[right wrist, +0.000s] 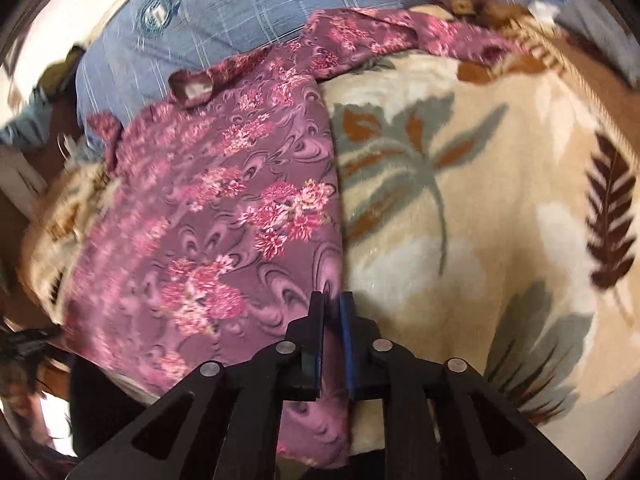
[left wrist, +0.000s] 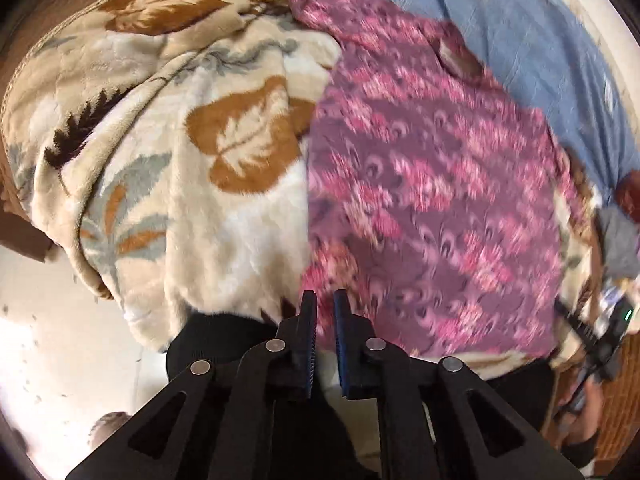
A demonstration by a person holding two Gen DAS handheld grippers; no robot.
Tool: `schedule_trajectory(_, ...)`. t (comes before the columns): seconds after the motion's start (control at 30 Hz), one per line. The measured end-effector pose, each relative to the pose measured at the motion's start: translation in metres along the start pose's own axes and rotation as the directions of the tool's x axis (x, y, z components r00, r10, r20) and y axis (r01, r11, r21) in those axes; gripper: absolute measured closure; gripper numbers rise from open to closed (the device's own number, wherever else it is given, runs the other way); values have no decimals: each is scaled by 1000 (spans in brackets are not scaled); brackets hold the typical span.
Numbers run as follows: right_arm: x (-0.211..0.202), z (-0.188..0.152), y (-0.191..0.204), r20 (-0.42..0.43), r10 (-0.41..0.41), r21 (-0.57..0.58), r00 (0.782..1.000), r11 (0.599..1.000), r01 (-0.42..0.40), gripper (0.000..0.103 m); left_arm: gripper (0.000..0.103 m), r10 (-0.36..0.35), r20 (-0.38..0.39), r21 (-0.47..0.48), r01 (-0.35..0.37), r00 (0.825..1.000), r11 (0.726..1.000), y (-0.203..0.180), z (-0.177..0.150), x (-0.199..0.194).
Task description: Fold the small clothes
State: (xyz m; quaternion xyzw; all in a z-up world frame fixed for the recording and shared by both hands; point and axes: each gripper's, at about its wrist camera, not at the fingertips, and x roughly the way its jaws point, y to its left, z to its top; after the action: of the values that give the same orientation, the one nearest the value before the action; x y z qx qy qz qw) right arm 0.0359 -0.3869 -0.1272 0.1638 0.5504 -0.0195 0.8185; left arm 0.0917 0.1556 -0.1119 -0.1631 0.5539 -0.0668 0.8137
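A purple garment with pink flowers (left wrist: 432, 184) lies spread on a cream leaf-print blanket (left wrist: 168, 184). My left gripper (left wrist: 325, 300) is over the garment's near left corner, jaws nearly closed with a narrow gap; I see no cloth between them. In the right wrist view the same garment (right wrist: 224, 216) lies left of the blanket (right wrist: 480, 208). My right gripper (right wrist: 332, 304) is at the garment's straight right edge near the hem, and purple cloth shows between its nearly closed jaws. The right gripper also shows in the left wrist view (left wrist: 600, 340) at the far right.
A blue checked shirt (left wrist: 500, 20) lies beyond the purple garment, also in the right wrist view (right wrist: 240, 4). White floor (left wrist: 52, 340) lies below the blanket's left edge. Dark trousers (left wrist: 224, 340) are near the grippers. An orange-brown patterned surface (left wrist: 620, 400) is at the right.
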Motion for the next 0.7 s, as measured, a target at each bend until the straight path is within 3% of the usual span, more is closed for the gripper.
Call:
schedule_trajectory(0.1, 3, -5, 2, -4, 45, 24, 999, 999, -45, 73, 69, -21, 34, -1, 21, 999, 1000, -3, 0, 5)
schedule_trajectory(0.2, 6, -8, 10, -3, 47, -5, 999, 999, -47, 75, 68, 21, 26, 63, -23, 999, 998, -22, 2, 24)
schedule_trajectory(0.23, 7, -8, 17, -6, 7, -62, 1000, 998, -8, 82, 69, 40, 15, 82, -41, 999, 996, -28, 3, 27)
schedule_trajectory(0.27, 8, -9, 24, -11, -36, -118, 999, 992, 34, 98, 69, 65, 3, 97, -65, 998, 993, -34, 4, 32)
schedule_trajectory(0.33, 2, -6, 30, 4, -65, -176, 998, 982, 65, 99, 70, 123, -6, 109, -121, 992, 987, -46, 5, 44)
schedule_trajectory(0.43, -8, 3, 15, 34, -99, -149, 995, 983, 103, 99, 70, 235, -42, 139, -228, 971, 964, -48, 7, 65)
schedule_trajectory(0.53, 6, 2, 8, -36, -100, -159, 994, 983, 94, 99, 70, 218, -47, 167, -207, 975, 964, -50, 6, 65)
schedule_trajectory(0.6, 2, 7, 13, -34, -81, -179, 996, 981, 74, 96, 72, 155, -31, 180, -147, 987, 973, -53, 9, 49)
schedule_trajectory(0.7, -18, 36, -2, 45, -9, -86, 999, 996, 13, 95, 69, 74, 42, 211, -81, 996, 974, -65, 28, 24)
